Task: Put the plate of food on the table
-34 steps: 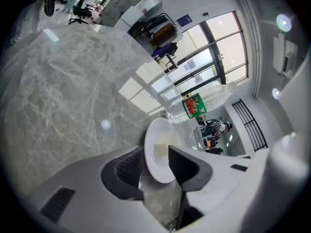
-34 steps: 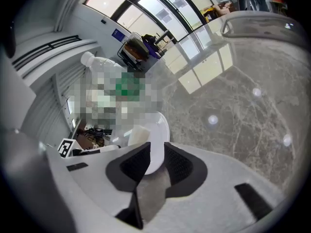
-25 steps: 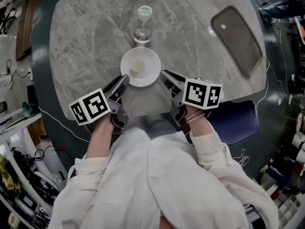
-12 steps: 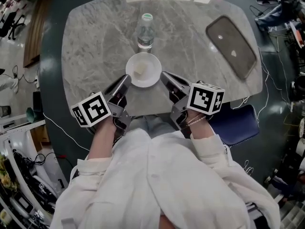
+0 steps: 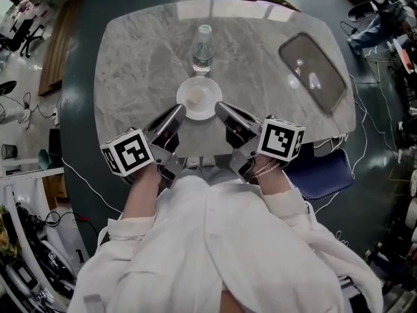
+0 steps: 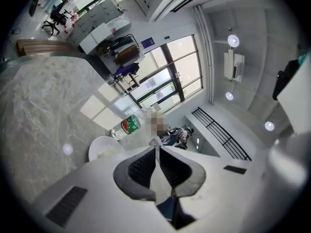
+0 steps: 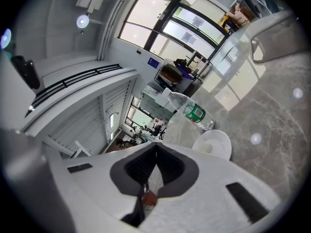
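Down at the near edge of the marble table (image 5: 130, 64), on the left, the left gripper (image 5: 180, 109) hangs with its marker cube facing up. Its jaws have just been closing, and its own view shows the tips pinched together with nothing between them: clenched and empty. From the head view its tip lines up with the near-left rim of the plate (image 5: 199, 98), yet the left gripper view puts the plate off to the left of the jaws, clear of them.

On to the middle: the plate is white and round and sits flat on the table, close to the near edge, between the two gripper tips. A small pale bit of food (image 5: 193, 96) lies on it. Just behind it a clear bottle (image 5: 202, 44) stands upright, with a green label and a light cap. Whether bottle and plate touch, I cannot tell.

Now the right gripper (image 5: 220, 107), a mirror of the left, angles in toward the plate's near-right rim. In its own view the jaws are closed tip to tip, gripping nothing, and the plate lies to the right of them on the marble, apart from the pads.

Further right, a dark oblong tray (image 5: 313, 70) lies at the table's far right corner, well apart from the plate. Below that corner a blue chair (image 5: 324, 171) stands beside the person's right sleeve (image 5: 287, 201), which is white like the rest of the coat.
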`<state>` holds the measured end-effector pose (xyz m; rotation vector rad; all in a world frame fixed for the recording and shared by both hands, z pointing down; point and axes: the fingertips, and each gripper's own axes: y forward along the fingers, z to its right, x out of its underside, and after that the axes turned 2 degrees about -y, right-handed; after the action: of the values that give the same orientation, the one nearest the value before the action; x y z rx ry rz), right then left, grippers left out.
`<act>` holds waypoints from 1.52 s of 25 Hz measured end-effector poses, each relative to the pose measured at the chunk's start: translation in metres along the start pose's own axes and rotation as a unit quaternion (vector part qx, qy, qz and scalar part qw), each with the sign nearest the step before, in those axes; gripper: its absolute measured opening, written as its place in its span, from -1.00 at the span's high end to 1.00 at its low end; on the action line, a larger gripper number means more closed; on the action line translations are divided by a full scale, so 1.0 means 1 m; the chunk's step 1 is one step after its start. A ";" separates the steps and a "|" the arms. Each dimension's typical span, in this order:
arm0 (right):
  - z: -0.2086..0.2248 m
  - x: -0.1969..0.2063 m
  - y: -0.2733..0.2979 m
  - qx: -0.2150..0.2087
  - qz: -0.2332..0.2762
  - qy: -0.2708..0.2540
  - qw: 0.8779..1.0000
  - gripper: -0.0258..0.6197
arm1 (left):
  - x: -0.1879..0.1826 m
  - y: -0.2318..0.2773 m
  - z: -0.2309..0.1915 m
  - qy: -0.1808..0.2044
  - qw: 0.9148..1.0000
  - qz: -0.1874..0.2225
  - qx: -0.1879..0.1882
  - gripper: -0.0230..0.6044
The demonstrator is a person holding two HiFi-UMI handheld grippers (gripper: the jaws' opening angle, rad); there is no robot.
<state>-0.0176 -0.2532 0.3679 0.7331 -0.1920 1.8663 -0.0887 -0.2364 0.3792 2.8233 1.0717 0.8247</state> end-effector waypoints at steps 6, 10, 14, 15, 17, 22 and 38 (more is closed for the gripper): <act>-0.011 -0.001 -0.004 -0.018 0.006 -0.006 1.000 0.92 | 0.007 0.001 0.010 0.014 1.000 0.003 0.003 0.84; -0.017 -0.002 -0.005 -0.022 0.012 -0.015 1.000 0.91 | 0.011 0.001 0.014 0.022 1.000 -0.003 0.002 0.85; -0.013 0.010 -0.008 -0.014 0.005 0.006 1.000 0.92 | 0.014 0.004 0.016 0.022 1.000 -0.005 0.001 0.86; -0.012 0.013 -0.009 -0.011 0.002 0.013 1.000 0.92 | 0.014 0.004 0.017 0.022 1.000 -0.005 0.002 0.86; -0.014 0.013 -0.008 -0.015 -0.001 0.007 1.000 0.92 | 0.015 0.004 0.018 0.019 1.000 -0.008 0.006 0.87; -0.011 0.013 -0.008 -0.011 -0.004 0.015 1.000 0.92 | 0.018 0.007 0.017 0.012 1.000 -0.014 0.005 0.87; -0.013 0.012 -0.006 -0.007 -0.011 0.004 1.000 0.92 | 0.015 0.010 0.019 0.006 1.000 -0.016 0.011 0.87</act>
<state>-0.0202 -0.2351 0.3631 0.7157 -0.1912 1.8460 -0.0643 -0.2315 0.3718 2.8137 1.1310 0.8353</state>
